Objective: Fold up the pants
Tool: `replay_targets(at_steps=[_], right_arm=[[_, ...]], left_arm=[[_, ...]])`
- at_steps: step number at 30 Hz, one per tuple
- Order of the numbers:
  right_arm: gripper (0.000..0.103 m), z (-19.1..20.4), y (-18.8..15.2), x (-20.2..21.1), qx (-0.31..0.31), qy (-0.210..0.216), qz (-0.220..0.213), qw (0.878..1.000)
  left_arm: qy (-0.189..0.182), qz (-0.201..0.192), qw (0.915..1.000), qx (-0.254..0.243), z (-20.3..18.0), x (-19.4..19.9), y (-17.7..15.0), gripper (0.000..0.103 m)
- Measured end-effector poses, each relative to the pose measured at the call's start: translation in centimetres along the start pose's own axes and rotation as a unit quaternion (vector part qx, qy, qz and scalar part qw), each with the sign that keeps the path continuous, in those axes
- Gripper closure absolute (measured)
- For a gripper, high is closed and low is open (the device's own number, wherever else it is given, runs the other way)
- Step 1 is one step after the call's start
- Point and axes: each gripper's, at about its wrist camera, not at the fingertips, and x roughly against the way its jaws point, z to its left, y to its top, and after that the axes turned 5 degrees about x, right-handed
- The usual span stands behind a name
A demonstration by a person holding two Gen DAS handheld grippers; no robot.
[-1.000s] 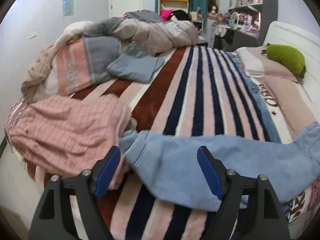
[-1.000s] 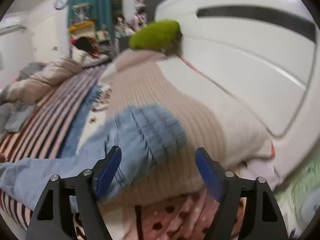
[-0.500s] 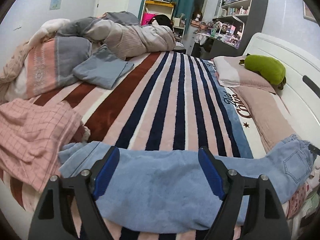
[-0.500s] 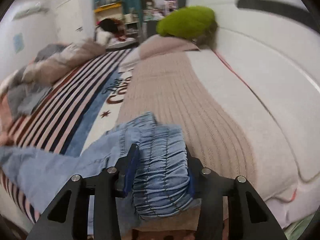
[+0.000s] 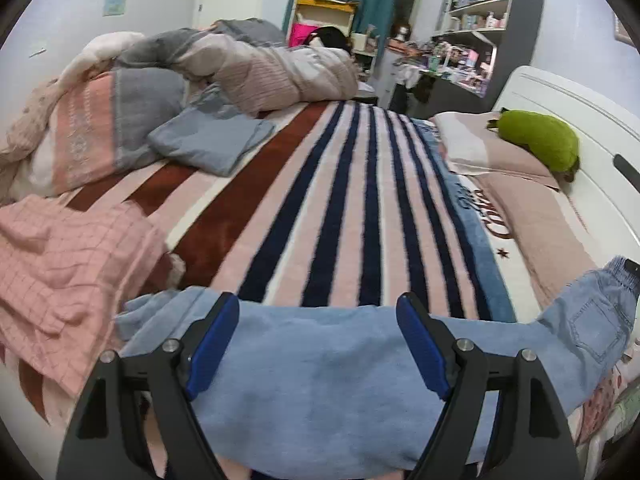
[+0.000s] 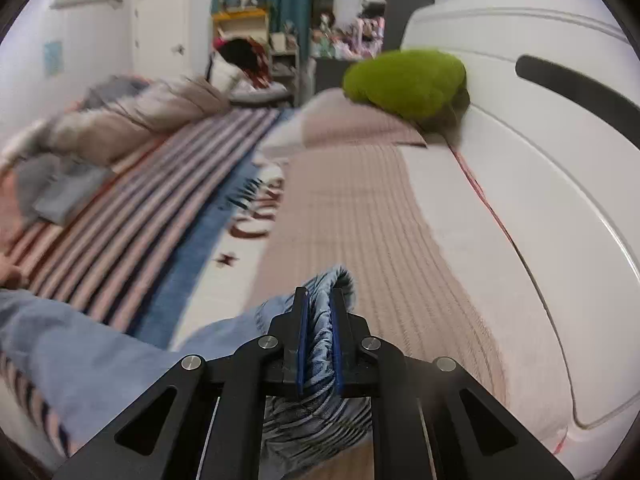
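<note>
Light blue pants (image 5: 320, 364) lie stretched across the near edge of the striped bed, legs to the left and elastic waistband (image 5: 618, 276) raised at the far right. My left gripper (image 5: 318, 308) hovers open over the leg part, blue pads wide apart with cloth below them. In the right wrist view my right gripper (image 6: 319, 300) is shut on the gathered waistband (image 6: 320, 332) of the pants (image 6: 80, 344), which bunches between the pads and trails off to the left.
A pink checked cloth (image 5: 68, 276) lies left of the pants. Folded grey-blue cloth (image 5: 212, 144) and a heap of bedding (image 5: 248, 68) sit farther back. A green plush toy (image 5: 540, 140) rests on beige pillows (image 6: 360, 216) by the white headboard (image 6: 540, 160).
My right gripper closed on the pants' waistband and lifted it off the pillow. The left gripper drifted right along the pants leg, staying open.
</note>
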Motion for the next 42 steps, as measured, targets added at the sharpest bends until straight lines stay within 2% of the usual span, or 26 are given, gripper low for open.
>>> replay_targets(at_steps=[2, 5, 9, 11, 13, 17, 18, 20, 23, 28, 32, 33, 35, 36, 37, 38, 39, 42], right_arm=[[0.098, -0.3, -0.2, -2.0, 0.003, -0.021, 0.012, 1.0], [0.098, -1.0, -1.0, -4.0, -0.008, -0.028, 0.026, 0.999], [0.097, -1.8, -2.6, -5.7, -0.007, -0.073, 0.051, 0.996], [0.09, -2.3, -3.4, -6.2, -0.015, -0.079, 0.063, 0.995], [0.085, -2.6, -3.9, -5.7, -0.02, -0.092, 0.054, 0.994], [0.058, -1.6, -3.2, -3.2, -0.016, -0.095, 0.022, 0.995], [0.055, -1.1, -3.0, -2.3, -0.014, -0.095, 0.011, 0.995], [0.048, 0.0, -2.7, -0.5, -0.01, -0.086, -0.012, 0.996], [0.042, 2.0, -2.8, 2.2, -0.01, -0.04, -0.037, 0.998], [0.042, 5.7, -4.3, 5.2, -0.023, 0.038, -0.06, 0.997], [0.042, 7.8, -5.7, 6.4, -0.034, 0.078, -0.052, 0.995], [0.042, 8.3, -6.1, 6.8, -0.037, 0.085, -0.049, 0.994], [0.042, 8.8, -6.7, 7.5, -0.04, 0.091, -0.045, 0.994], [0.042, 8.9, -6.9, 7.9, -0.041, 0.092, -0.045, 0.994], [0.042, 9.2, -7.2, 8.4, -0.042, 0.092, -0.047, 0.994], [0.042, 9.2, -7.3, 8.5, -0.044, 0.093, -0.048, 0.994], [0.042, 9.3, -7.5, 8.7, -0.046, 0.096, -0.049, 0.993], [0.042, 9.7, -8.0, 8.4, -0.057, 0.111, -0.044, 0.991]], left_arm=[[0.015, 0.005, 0.9999, 0.006, 0.8, -0.2, -0.2, 0.025], [0.029, 0.012, 0.9994, 0.013, 1.8, -0.5, -0.6, 0.025], [0.053, 0.022, 0.9981, 0.022, 2.9, -1.0, -1.4, 0.025], [0.061, 0.03, 0.9972, 0.031, 3.7, -1.0, -2.0, 0.025], [0.062, 0.033, 0.9968, 0.039, 4.3, -0.5, -2.3, 0.025], [0.058, 0.029, 0.9963, 0.057, 5.3, 1.5, -2.8, 0.018], [0.053, 0.032, 0.9962, 0.061, 5.6, 1.9, -3.0, 0.018], [0.046, 0.038, 0.996, 0.067, 5.8, 2.5, -3.6, 0.018], [0.03, 0.055, 0.995, 0.078, 6.3, 2.9, -4.9, 0.018], [-0.011, 0.084, 0.9905, 0.109, 7.6, 0.8, -6.8, 0.018], [-0.037, 0.088, 0.9867, 0.132, 7.8, -2.4, -7.2, 0.019], [-0.034, 0.084, 0.9873, 0.131, 7.7, -3.1, -7.3, 0.022], [-0.028, 0.072, 0.9883, 0.131, 7.4, -4.3, -7.0, 0.05], [-0.021, 0.062, 0.989, 0.133, 7.3, -4.9, -6.6, 0.054], [-0.019, 0.055, 0.9893, 0.133, 7.3, -5.2, -6.1, 0.064], [-0.018, 0.043, 0.9901, 0.132, 7.1, -5.3, -5.7, 0.083], [-0.014, 0.036, 0.9912, 0.127, 7.1, -5.3, -5.2, 0.092], [-0.011, 0.001, 0.9947, 0.103, 6.6, -4.2, -3.6, 0.099]])
